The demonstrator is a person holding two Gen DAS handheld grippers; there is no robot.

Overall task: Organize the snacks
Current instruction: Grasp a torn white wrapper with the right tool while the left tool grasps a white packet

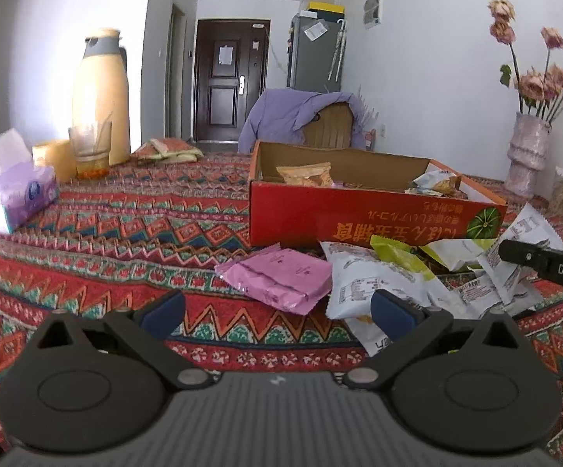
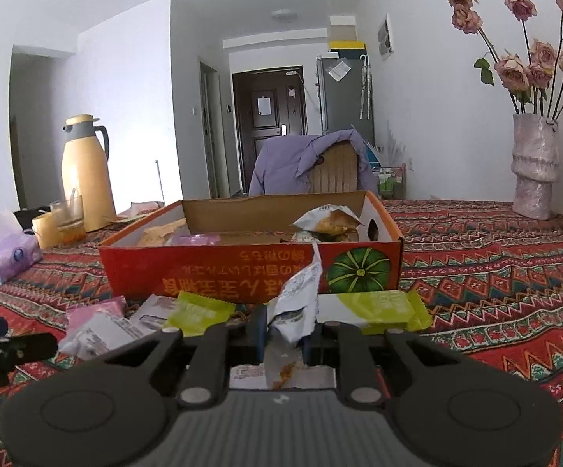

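Note:
An open red cardboard box (image 1: 359,214) (image 2: 211,268) stands on the patterned tablecloth with a few snack packets inside. In front of it lies a pile of loose packets: a pink one (image 1: 281,278) (image 2: 94,311), white ones (image 1: 375,284), and green-yellow ones (image 1: 396,257) (image 2: 375,305). My left gripper (image 1: 277,311) is open just above the cloth, before the pink packet, nothing between its fingers. My right gripper (image 2: 283,336) is shut on a white snack packet (image 2: 297,303), whose crumpled top sticks up between the pads. The right gripper's black finger (image 1: 546,268) shows in the left wrist view.
A tissue box (image 1: 13,202) (image 2: 5,255), a yellow thermos (image 1: 100,97) (image 2: 85,171), a glass (image 1: 88,148) and a yellow cup stand at the left. A vase of dried roses (image 1: 526,155) (image 2: 534,167) stands at the right. A chair with a purple jacket (image 2: 308,163) is behind the box.

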